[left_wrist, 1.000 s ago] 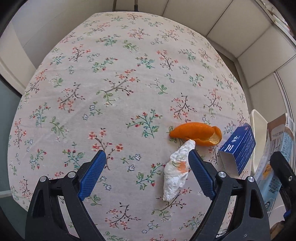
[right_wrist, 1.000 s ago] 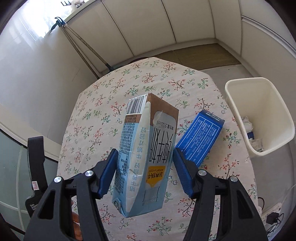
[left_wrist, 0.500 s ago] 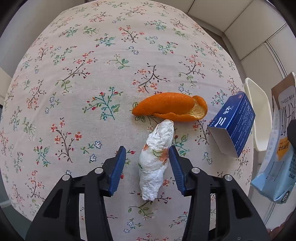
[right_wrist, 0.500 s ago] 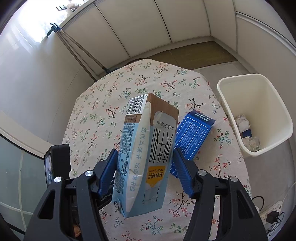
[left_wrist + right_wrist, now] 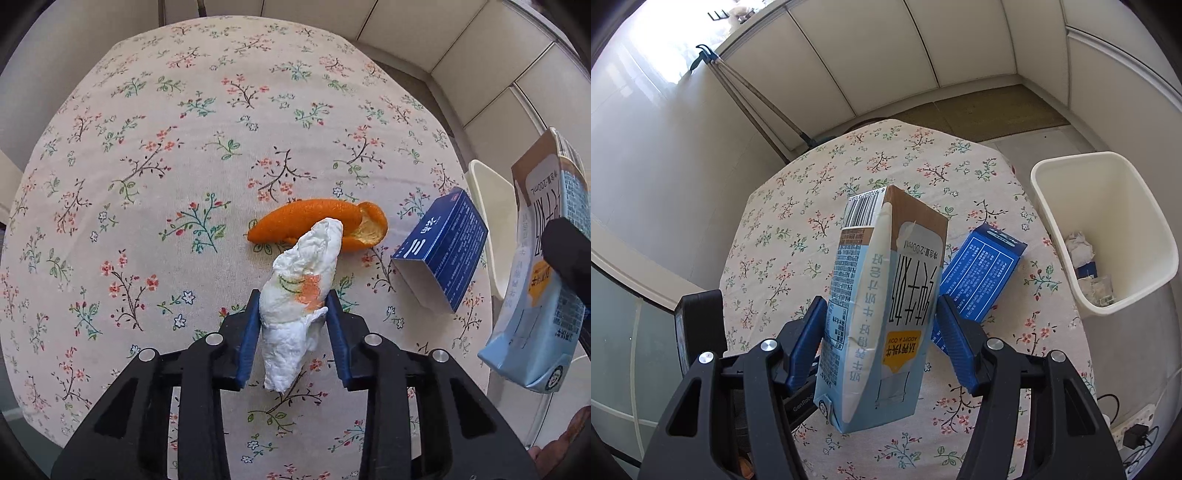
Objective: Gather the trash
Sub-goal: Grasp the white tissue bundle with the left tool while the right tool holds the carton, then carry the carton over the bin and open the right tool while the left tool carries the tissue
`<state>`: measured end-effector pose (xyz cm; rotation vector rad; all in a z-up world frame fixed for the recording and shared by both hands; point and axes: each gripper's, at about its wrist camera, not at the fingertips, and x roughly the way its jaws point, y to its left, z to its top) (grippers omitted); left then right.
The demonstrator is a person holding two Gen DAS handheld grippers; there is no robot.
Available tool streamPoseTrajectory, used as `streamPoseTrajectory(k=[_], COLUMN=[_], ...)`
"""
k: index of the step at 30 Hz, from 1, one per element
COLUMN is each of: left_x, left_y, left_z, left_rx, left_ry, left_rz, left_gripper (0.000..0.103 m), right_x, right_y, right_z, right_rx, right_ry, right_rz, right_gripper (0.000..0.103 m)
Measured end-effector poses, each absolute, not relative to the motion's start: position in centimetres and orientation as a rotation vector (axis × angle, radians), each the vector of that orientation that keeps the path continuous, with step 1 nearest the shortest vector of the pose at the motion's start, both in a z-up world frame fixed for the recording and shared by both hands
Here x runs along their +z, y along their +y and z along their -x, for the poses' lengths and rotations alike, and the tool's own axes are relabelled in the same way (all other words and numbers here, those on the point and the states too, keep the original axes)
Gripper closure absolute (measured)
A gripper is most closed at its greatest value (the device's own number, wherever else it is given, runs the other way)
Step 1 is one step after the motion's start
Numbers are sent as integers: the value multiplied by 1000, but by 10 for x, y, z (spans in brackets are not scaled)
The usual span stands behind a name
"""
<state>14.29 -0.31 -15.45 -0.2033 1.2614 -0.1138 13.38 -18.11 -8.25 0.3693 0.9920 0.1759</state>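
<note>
My left gripper [image 5: 293,314] is shut on a crumpled white tissue [image 5: 301,280] with an orange stain, which looks raised off the floral tablecloth [image 5: 184,166]. An orange peel [image 5: 306,219] lies on the cloth just beyond it. My right gripper [image 5: 879,332] is shut on a light-blue and brown milk carton [image 5: 882,302], held upside down above the table; the carton also shows in the left wrist view [image 5: 543,280]. A dark blue box [image 5: 443,254] lies near the table's right edge, also in the right wrist view [image 5: 979,273].
A cream waste bin [image 5: 1126,206] stands on the floor right of the table, with tissue and wrappers inside. Its rim shows in the left wrist view [image 5: 491,206]. A mop [image 5: 746,96] leans on the far wall. A power strip [image 5: 1137,435] lies on the floor.
My left gripper moved in around the tissue, closed on it and lifted it slightly. My right gripper kept hold of the carton and shifted a little towards the bin.
</note>
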Motion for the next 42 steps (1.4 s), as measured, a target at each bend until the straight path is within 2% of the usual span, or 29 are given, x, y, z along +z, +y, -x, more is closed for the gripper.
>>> streamPoseTrajectory(k=[13,22,28,42], left_x=[-101,-48,-19,4], left_y=[-6,-20,-38,-81], left_z=[-147,-138,-137,-140], left_rx=[-62,-66,-94,-165], left_ry=[1058,758,621,509], left_rz=[178,156,120,101], left_gripper=[70,70,70,70], right_x=[-61,-42,-28,-5], right_y=[-199,-202,-206,-271], right_z=[-136,-136,-133,-136], right_rx=[169,165,144,-44], right_ry=[922,819,728,568], right_rz=[-359,-292,-233,-216], right_gripper=[43,43,43,43])
